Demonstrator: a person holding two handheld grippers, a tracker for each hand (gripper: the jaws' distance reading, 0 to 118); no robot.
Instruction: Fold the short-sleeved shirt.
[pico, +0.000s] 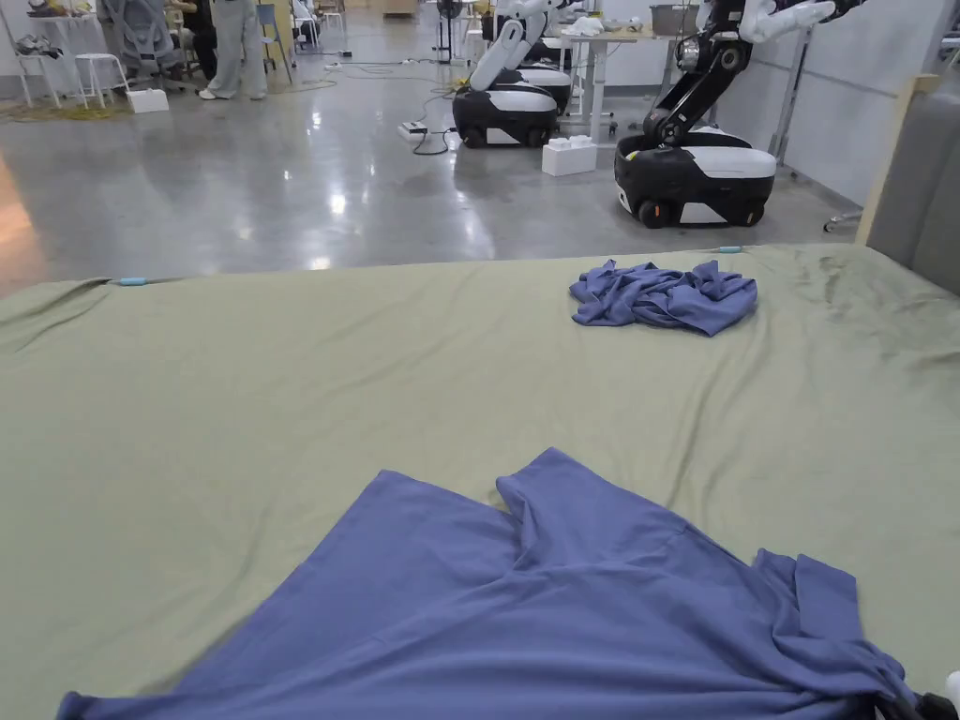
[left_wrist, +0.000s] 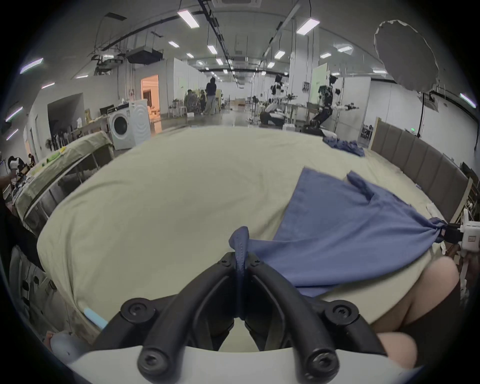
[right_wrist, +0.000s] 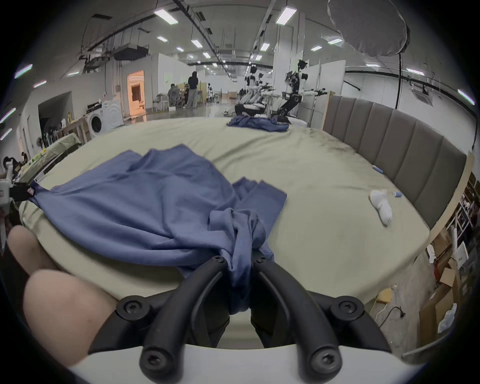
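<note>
Already both my grippers gripped the blue short-sleeved shirt (pico: 525, 609) on the bed's near edge: left gripper (left_wrist: 241, 262) clamped a hem corner, right gripper (right_wrist: 240, 259) a bunched wad, its long axis stretched between them across the green sheet (pico: 281, 394).

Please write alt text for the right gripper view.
The right gripper is shut on a bunched edge of the blue shirt, spread over a green sheet. A white sock lies nearby.

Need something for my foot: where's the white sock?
In the right gripper view, the white sock lies on the green sheet, right of the blue shirt, near the headboard.
</note>
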